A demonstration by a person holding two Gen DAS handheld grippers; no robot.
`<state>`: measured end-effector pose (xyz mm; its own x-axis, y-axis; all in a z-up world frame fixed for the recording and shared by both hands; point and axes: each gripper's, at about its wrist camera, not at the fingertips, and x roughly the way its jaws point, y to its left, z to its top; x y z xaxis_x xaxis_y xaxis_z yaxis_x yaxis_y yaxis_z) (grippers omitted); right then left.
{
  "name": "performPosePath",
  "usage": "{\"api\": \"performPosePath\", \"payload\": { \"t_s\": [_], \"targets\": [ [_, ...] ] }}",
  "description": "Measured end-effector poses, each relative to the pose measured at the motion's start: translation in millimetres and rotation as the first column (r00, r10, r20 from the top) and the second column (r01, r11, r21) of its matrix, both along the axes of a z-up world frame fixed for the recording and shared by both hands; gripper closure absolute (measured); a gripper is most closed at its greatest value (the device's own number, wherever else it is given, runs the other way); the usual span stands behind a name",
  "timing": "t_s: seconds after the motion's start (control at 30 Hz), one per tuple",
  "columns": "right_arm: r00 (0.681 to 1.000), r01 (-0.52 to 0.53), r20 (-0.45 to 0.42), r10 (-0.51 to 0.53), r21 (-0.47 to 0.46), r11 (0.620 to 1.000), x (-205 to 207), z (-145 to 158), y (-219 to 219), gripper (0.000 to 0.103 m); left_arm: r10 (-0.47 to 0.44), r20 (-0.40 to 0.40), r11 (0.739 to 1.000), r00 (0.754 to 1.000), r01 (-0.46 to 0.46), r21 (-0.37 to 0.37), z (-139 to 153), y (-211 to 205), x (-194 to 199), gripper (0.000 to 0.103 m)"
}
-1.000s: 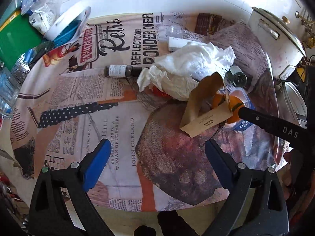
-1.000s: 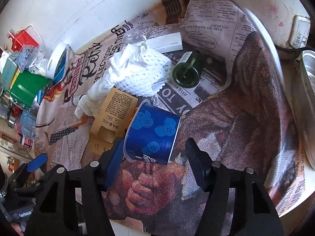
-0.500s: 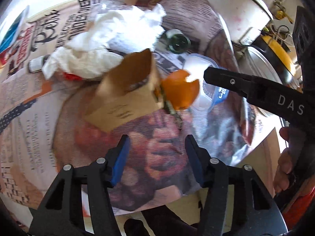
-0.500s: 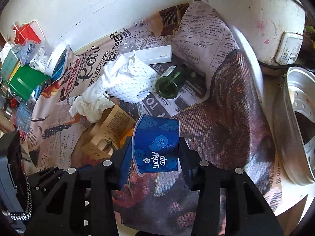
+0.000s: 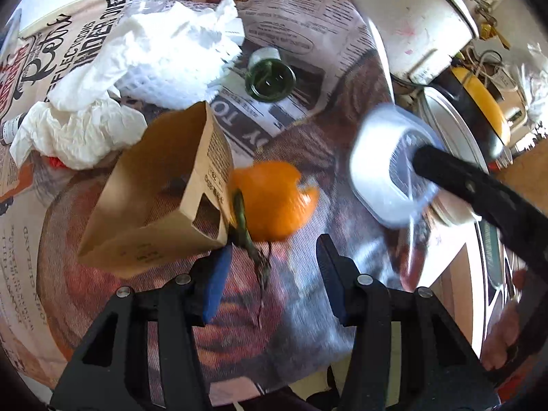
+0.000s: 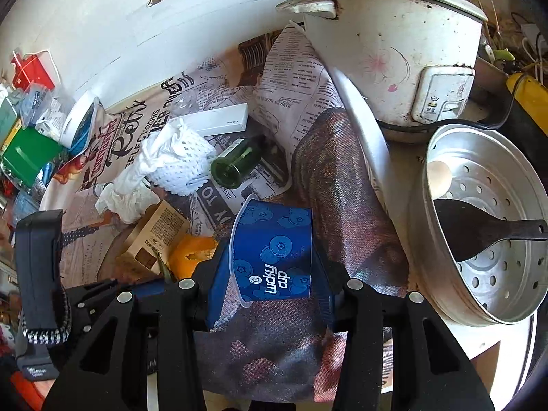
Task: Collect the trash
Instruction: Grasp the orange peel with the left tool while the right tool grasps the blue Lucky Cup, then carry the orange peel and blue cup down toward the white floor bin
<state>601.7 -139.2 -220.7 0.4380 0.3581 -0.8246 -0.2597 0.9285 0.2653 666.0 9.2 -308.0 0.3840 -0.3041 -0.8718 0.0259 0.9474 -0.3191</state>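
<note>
My right gripper (image 6: pixel 270 270) is shut on a blue "lucky cup" plastic cup (image 6: pixel 272 251) and holds it above the table; the cup also shows blurred in the left wrist view (image 5: pixel 387 171). My left gripper (image 5: pixel 274 267) is open, its fingers on either side of an orange peel (image 5: pixel 274 202) with a green stem. The peel also shows in the right wrist view (image 6: pixel 190 253). A brown paper bag (image 5: pixel 161 191) lies just left of the peel. White crumpled tissue and foam netting (image 5: pixel 144 65) lie behind it.
A green glass bottle (image 5: pixel 270 77) lies on the newspaper-print tablecloth (image 5: pixel 294 13). A white rice cooker (image 6: pixel 390 51) and a metal steamer basket (image 6: pixel 486 233) with a dark spoon stand at the right. A white box (image 6: pixel 219 121) and clutter (image 6: pixel 30 150) lie at the far left.
My left gripper moved right and forward to the orange peel and narrowed its opening. My right gripper shut on the blue cup and lifted it up and to the right.
</note>
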Motion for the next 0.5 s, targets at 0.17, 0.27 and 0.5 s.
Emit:
{"api": "performPosePath", "payload": {
  "t_s": [0.17, 0.27, 0.5],
  "targets": [
    [1.000, 0.006, 0.003, -0.006, 0.002, 1.000, -4, 1, -6, 0.062, 0.045, 0.027, 0.999, 0.999, -0.046, 0.015, 3, 6, 13, 0.054],
    [1.000, 0.010, 0.004, -0.010, -0.001, 1.000, -6, 1, -8, 0.062, 0.055, 0.036, 0.998, 0.998, -0.056, 0.027, 4, 6, 16, 0.057],
    [1.000, 0.019, 0.003, -0.019, 0.004, 1.000, -12, 4, -15, 0.062, 0.030, 0.055, 0.999, 0.998, -0.032, 0.032, 11, 6, 14, 0.070]
  ]
}}
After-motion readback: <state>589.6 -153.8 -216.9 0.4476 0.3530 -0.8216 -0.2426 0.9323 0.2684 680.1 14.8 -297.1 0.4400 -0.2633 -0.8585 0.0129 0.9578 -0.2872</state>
